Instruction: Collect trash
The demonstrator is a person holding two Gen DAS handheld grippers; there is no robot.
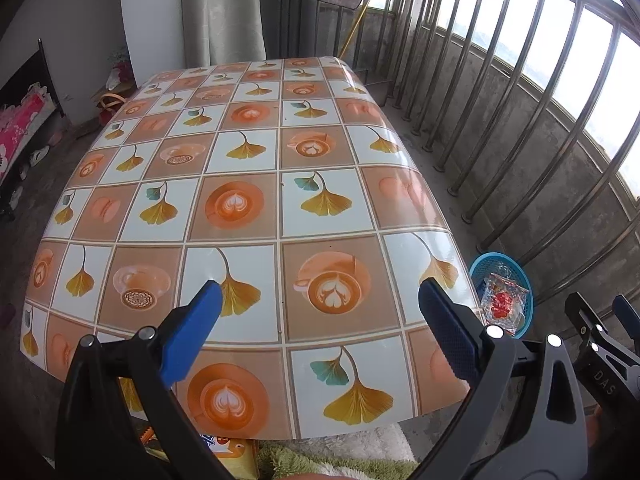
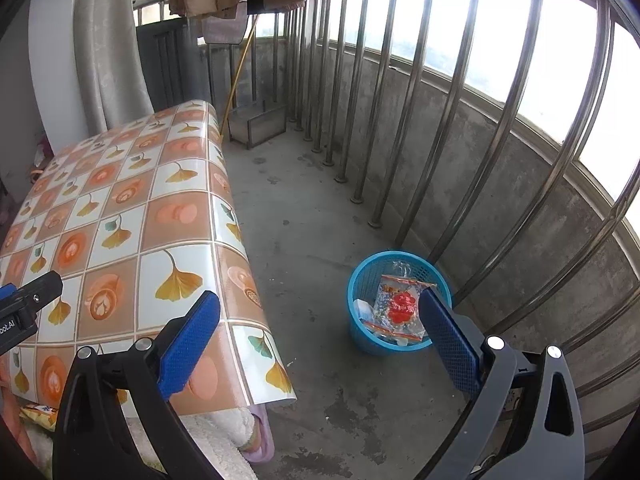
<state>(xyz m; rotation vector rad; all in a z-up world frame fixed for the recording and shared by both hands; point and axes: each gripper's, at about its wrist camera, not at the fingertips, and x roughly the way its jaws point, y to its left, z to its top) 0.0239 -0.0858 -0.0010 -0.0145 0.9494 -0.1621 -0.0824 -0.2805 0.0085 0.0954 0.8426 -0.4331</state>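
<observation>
**Two open grippers, trash in the basket**

Both grippers hold nothing. Left gripper (image 1: 320,336), fingers spread wide, hovers over the near edge of the table (image 1: 256,184) with its patterned cloth. Right gripper (image 2: 320,344), fingers likewise apart, hangs above the concrete floor (image 2: 304,208) beside the table. Beyond it, a blue basket (image 2: 360,280) stands on the floor near the metal railing (image 2: 440,128), containing a clear wrapper with red print (image 2: 398,308) and other trash
</observation>
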